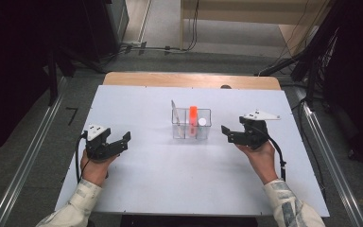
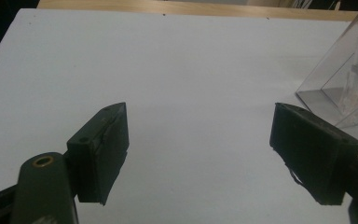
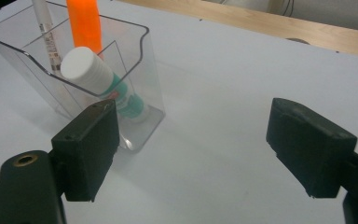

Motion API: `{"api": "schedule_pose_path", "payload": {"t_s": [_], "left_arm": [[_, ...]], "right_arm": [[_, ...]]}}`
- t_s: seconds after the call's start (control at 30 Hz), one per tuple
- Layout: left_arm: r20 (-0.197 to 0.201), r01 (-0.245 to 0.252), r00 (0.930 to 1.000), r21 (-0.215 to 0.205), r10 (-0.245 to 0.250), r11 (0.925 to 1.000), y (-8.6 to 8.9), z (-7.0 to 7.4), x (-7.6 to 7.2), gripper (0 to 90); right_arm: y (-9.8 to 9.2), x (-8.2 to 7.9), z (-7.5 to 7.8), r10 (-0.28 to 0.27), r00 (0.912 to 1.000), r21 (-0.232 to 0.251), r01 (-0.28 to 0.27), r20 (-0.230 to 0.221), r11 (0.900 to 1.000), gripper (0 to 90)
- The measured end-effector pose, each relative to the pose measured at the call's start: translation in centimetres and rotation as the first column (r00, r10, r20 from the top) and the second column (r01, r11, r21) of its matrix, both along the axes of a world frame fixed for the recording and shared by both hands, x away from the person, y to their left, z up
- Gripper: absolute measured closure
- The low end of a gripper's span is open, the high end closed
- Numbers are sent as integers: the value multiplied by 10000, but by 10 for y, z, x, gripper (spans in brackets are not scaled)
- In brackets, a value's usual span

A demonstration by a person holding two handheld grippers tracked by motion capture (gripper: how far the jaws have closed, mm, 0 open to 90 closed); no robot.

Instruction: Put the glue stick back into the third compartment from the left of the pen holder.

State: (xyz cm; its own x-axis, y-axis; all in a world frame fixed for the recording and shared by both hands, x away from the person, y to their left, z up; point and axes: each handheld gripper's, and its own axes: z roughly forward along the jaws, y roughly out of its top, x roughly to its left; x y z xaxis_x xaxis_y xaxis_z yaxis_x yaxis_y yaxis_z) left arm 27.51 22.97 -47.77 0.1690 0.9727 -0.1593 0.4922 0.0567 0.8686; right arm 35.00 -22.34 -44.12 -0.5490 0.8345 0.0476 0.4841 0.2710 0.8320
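I find the clear holder (image 1: 192, 124) mid-table; its orange marker (image 1: 193, 115) stands upright, the white-capped glue stick (image 3: 103, 78) leans. My right gripper view adds a thin pen (image 3: 45, 32). Left gripper (image 1: 123, 140) and right gripper (image 1: 227, 132) are spread, holding nothing.

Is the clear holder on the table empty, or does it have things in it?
Not empty. The clear holder contains an orange marker, a white-capped glue stick and a thin white pen.
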Motion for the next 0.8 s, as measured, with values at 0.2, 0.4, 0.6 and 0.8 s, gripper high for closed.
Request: {"api": "schedule_pose_path", "payload": {"t_s": [0.2,0.4,0.6,0.8], "left_arm": [[7,-53,10000,5,53,10000,0,0,0,194],[10,-50,10000,30,50,10000,0,1,-1,184],[52,-133,9999,12,133,9999,0,1,-2,184],[-4,-190,9998,81,191,9998,0,1,-2,164]], "right_arm": [[-12,-9,-2,-352,9990,-165,356,267,9992,150],[-27,-14,-5,-547,9985,-96,547,24,9985,143],[-42,-20,-8,-864,9963,-281,864,38,9959,142],[-58,-28,-12,-1223,9925,-430,1218,-80,9916,142]]}}
